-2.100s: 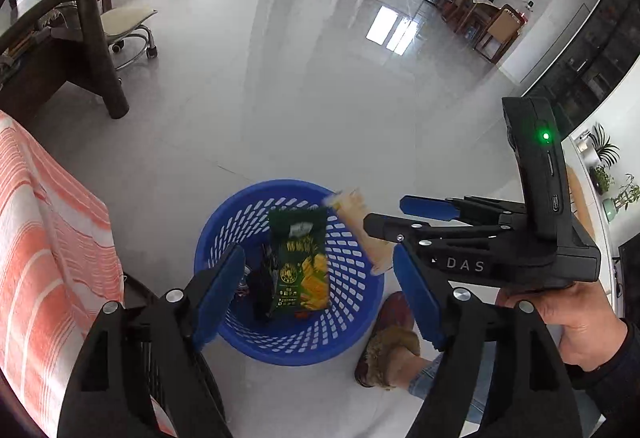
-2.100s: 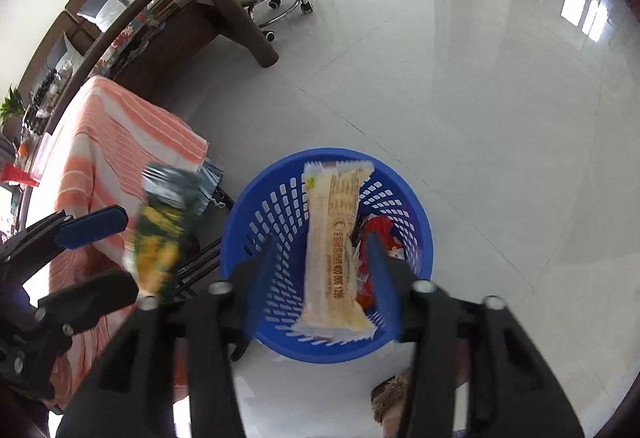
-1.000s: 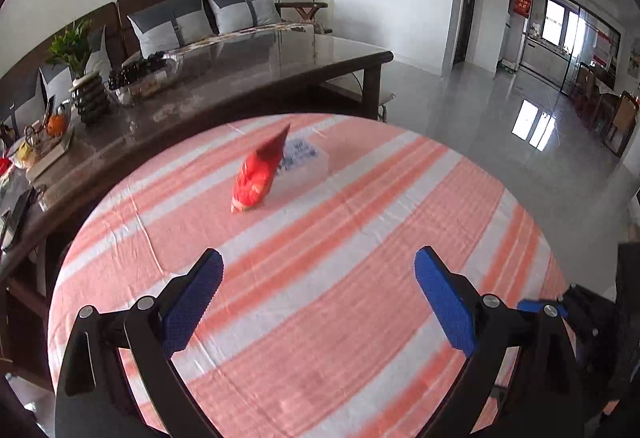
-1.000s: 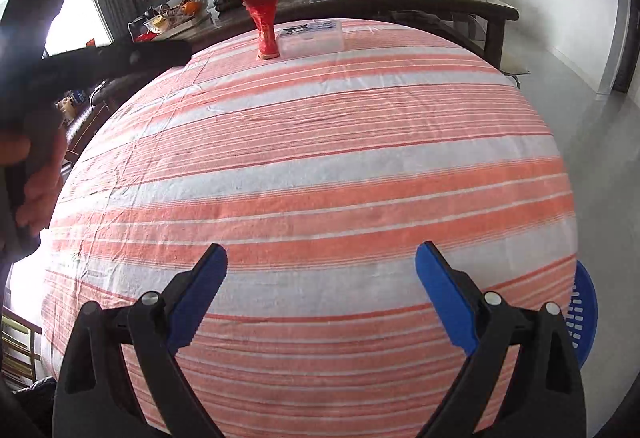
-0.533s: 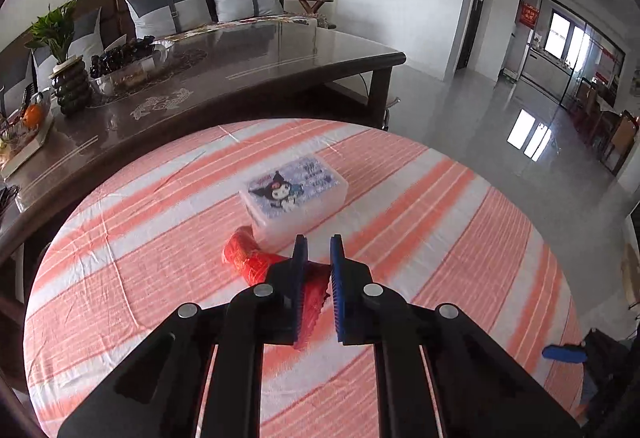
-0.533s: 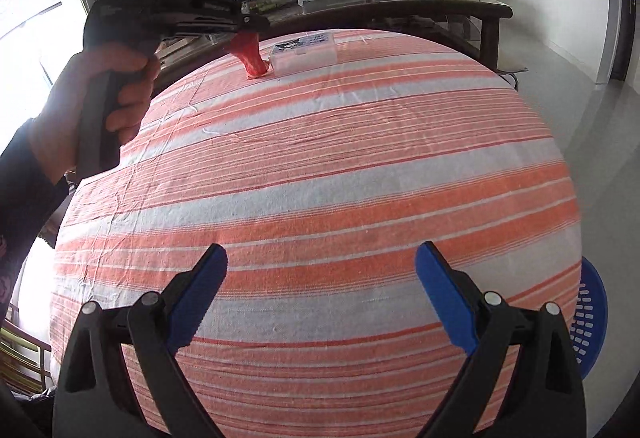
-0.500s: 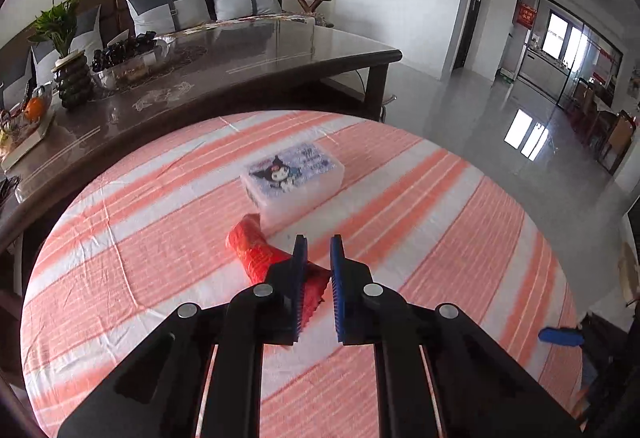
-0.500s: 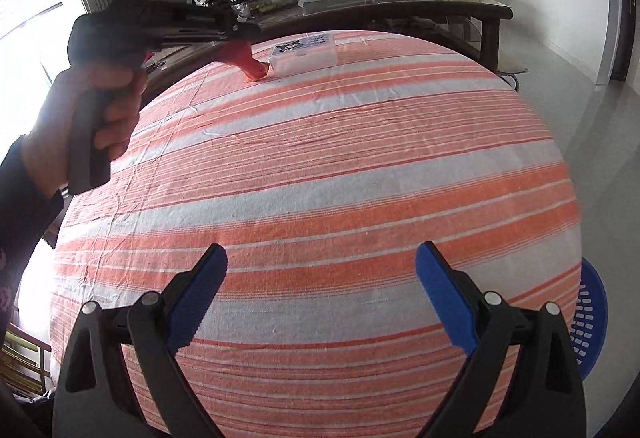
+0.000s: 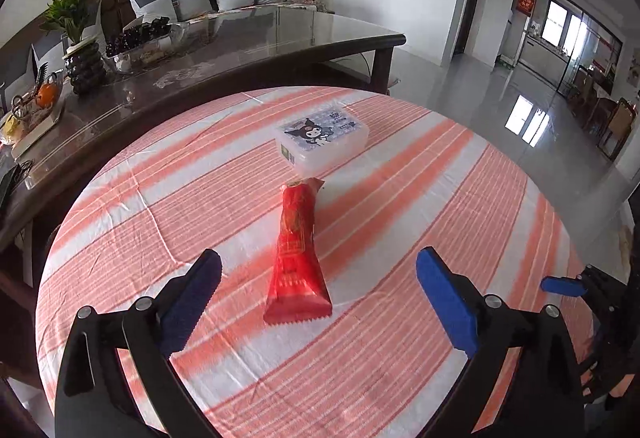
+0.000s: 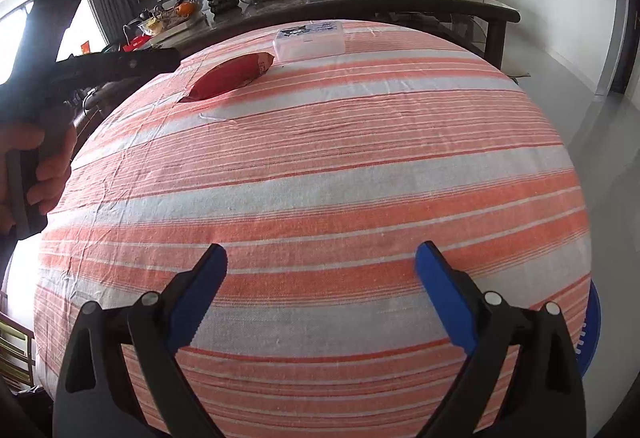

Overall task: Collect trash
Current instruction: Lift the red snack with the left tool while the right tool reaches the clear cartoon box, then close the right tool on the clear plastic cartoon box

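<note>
striped orange and white cloth covers the round table under both my claws, with a dark glass-topped table and a sofa behind it. nearest to me in the left wrist view, my left gripper has just been opening and now stands spread wide, its blue pads apart on either side of the near end of the red snack wrapper. the pads do not press on it; the wrapper lies flat on the cloth between them and free.

the wrapper's long axis runs straight away from this claw, nearly in line with the way the fingers point, flared sealed end towards me and narrow end away. that narrow end stops just beside the white lidded box with the cartoon print, and i cannot tell whether they touch.

my right gripper is also spread and empty, low over the near edge of the table. from there the wrapper sits well apart, across the table to the upper left, and the blue basket shows only as a rim past the table's right edge.

so i judge the left claw the one to take it: the wrapper is right in front, and closing across its width should catch it. thin film may slip or buckle.
</note>
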Motion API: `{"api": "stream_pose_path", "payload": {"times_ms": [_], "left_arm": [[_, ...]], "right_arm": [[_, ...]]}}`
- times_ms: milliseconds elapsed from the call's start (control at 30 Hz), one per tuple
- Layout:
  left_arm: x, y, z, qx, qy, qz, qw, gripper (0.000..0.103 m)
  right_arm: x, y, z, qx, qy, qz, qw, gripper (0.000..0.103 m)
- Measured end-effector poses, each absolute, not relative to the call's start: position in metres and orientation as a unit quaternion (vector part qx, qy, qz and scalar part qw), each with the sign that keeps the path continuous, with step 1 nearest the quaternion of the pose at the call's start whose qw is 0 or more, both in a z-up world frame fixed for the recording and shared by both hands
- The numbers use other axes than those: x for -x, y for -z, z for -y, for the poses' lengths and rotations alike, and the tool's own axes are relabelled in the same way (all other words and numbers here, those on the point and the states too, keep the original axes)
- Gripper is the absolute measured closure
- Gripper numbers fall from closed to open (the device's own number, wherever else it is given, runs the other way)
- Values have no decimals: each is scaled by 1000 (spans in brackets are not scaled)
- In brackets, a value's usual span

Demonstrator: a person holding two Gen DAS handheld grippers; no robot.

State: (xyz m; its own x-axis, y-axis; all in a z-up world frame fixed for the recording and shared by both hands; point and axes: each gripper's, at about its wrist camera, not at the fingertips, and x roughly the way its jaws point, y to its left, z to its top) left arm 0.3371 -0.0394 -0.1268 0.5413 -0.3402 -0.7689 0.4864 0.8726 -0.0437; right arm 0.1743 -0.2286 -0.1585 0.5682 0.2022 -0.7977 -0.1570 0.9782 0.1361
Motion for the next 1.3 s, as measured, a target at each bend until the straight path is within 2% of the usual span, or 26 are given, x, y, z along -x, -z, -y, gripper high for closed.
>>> {"api": "stream_pose_path", "payload": {"times_ms": [100,167,200,267,300,433,567,833,1033,1167,1267,1300], "left_arm": [[-374,151,52,-105,233,-463,849,7],[-385,167,58,-112,238,-484,834,26],[-388,173,58,-115,239,-492,829,49],[-385,174,53,-115,235,-481,836,83],[-385,174,47,-99,239,-485,835,85],[-362,166,10,-67,205,-473,854,85],[-331,165,-34,-58,157,-468,867,85],[-300,176,-60,-55,134,-445,884,81],[-300,176,-64,-30,135,-442,886,81],[-299,176,-61,-35,128,-442,887,81],[-299,176,-61,-38,127,-442,887,81],[-300,176,-62,-34,129,-442,887,81]], "right_arm": [[-174,159,228,-21,-96,-454,885,10],[-173,159,229,-23,-94,-454,886,10],[-173,159,230,-24,-93,-455,885,10],[-173,159,229,-22,-92,-456,885,10],[-173,160,228,-18,-91,-458,884,10],[-177,161,223,-4,-96,-468,878,5],[-206,158,218,-24,-103,-494,863,4],[-350,154,193,-188,-88,-513,833,5],[-448,160,178,-270,23,-496,825,4],[-481,163,164,-246,95,-500,825,5],[-488,168,146,-153,110,-519,834,5],[-483,170,142,-118,114,-518,839,10]]}}
